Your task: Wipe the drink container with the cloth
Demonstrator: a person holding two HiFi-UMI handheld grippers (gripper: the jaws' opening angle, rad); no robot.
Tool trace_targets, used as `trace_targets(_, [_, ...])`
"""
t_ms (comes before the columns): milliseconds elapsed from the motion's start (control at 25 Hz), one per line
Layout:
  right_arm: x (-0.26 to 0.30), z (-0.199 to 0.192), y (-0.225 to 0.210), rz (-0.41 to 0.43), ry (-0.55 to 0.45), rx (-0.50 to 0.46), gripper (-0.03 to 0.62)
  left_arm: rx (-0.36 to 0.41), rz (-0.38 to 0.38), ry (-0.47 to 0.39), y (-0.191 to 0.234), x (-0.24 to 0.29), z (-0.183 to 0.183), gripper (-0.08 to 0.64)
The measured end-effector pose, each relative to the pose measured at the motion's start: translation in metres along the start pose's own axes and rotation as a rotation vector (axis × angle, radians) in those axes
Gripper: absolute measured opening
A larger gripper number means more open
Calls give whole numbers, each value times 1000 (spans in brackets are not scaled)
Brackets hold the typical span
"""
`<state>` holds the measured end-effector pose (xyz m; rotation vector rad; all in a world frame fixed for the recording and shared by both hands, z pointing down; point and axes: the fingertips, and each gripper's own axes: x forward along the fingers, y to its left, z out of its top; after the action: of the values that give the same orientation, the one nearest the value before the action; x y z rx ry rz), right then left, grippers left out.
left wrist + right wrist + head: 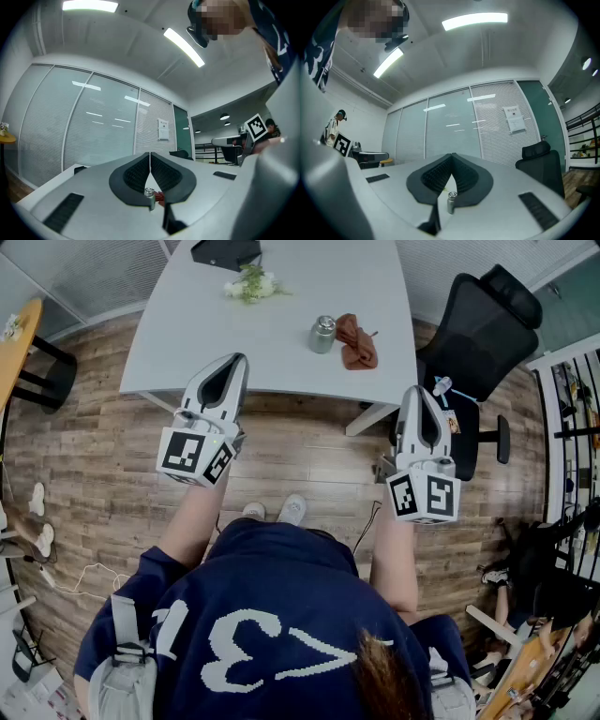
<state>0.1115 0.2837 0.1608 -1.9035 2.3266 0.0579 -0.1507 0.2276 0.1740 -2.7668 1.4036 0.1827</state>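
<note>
A small metal drink container (322, 334) stands on the white table (216, 329), and a crumpled brown cloth (356, 341) lies just right of it. Both grippers hang over the wooden floor on the near side of the table, well short of both objects. My left gripper (240, 359) is shut with nothing held, and so is my right gripper (418, 390). In the left gripper view the jaws (150, 154) meet, and the container (149, 197) and cloth (161, 198) show far off below them. The right gripper view shows shut jaws (452, 154) and the container (451, 201).
A sprig of white flowers (251, 284) and a black object (225, 251) lie at the table's far side. A black office chair (483, 329) stands at the table's right end. A person's shoes (277, 510) show on the floor below the grippers.
</note>
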Motion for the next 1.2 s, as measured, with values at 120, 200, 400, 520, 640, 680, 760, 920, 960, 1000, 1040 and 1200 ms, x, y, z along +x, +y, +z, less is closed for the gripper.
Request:
trace_targets(120, [0, 2, 4, 9, -5, -10, 25, 7, 1, -1, -3, -2, 0, 21])
trace_targets(200, [-1, 2, 4, 17, -8, -11, 25, 3, 0, 2, -4, -2, -2, 21])
trace_targets(400, [-1, 1, 6, 52, -14, 18, 26, -1, 11, 10, -7, -5, -5, 21])
trace_targets(520, [4, -4, 8, 62, -8, 37, 26, -6, 17, 20, -5, -4, -7, 21])
trace_targets(640, [13, -8, 9, 68, -2, 42, 26, -4, 16, 24, 1, 3, -10, 21])
trace_targets(680, [18, -9, 9, 67, -1, 42, 26, -3, 13, 23, 3, 8, -11, 21])
trace_targets(760, [28, -12, 5, 58, 1, 43, 26, -5, 6, 21, 10, 19, -14, 21])
trace_targets(920, [57, -13, -2, 34, -4, 40, 26, -13, -18, 10, 29, 49, -17, 21])
trace_targets(960, [67, -13, -3, 28, -8, 36, 26, -14, -26, 7, 36, 58, -17, 21])
trace_targets(1000, [79, -12, -5, 21, -12, 32, 26, -13, -35, 6, 44, 69, -18, 21])
trace_targets(1040, [92, -12, -6, 14, -17, 27, 26, -13, -47, 6, 52, 80, -20, 21])
trace_targets(1200, [138, -9, -15, -28, -37, 7, 26, -13, -124, -11, 75, 127, -22, 21])
